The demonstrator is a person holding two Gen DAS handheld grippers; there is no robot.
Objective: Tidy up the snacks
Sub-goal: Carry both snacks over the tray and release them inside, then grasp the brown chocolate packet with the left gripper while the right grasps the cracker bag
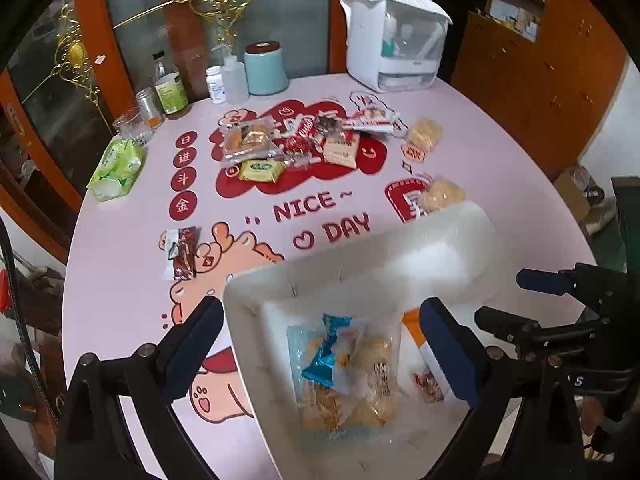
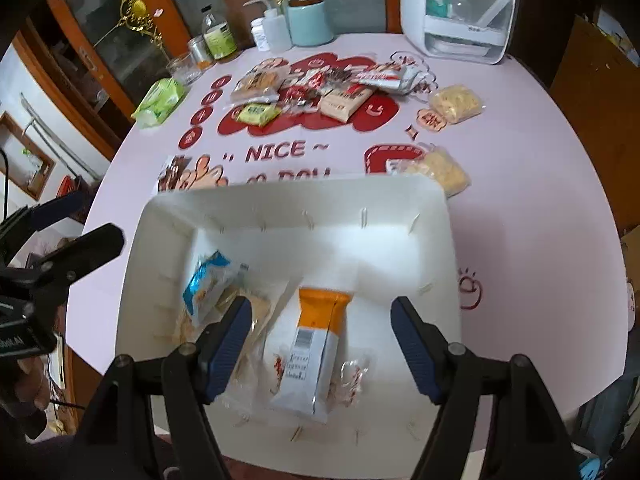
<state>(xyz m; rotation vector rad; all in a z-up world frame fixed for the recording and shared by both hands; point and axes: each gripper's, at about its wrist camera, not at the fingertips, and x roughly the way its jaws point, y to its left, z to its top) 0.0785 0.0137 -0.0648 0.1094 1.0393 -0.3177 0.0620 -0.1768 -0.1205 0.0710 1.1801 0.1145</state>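
Note:
A white bin sits at the near edge of the pink table. It holds a blue-topped pastry pack and an orange-and-white packet. My left gripper is open and empty, straddling the bin's left wall. My right gripper is open and empty above the orange-and-white packet; it also shows in the left wrist view. A pile of snacks lies mid-table. A brown packet lies left of the bin.
Two yellow cracker bags lie right of the pile. A green tissue pack, glass, bottles, blue canister and white appliance stand along the far edge.

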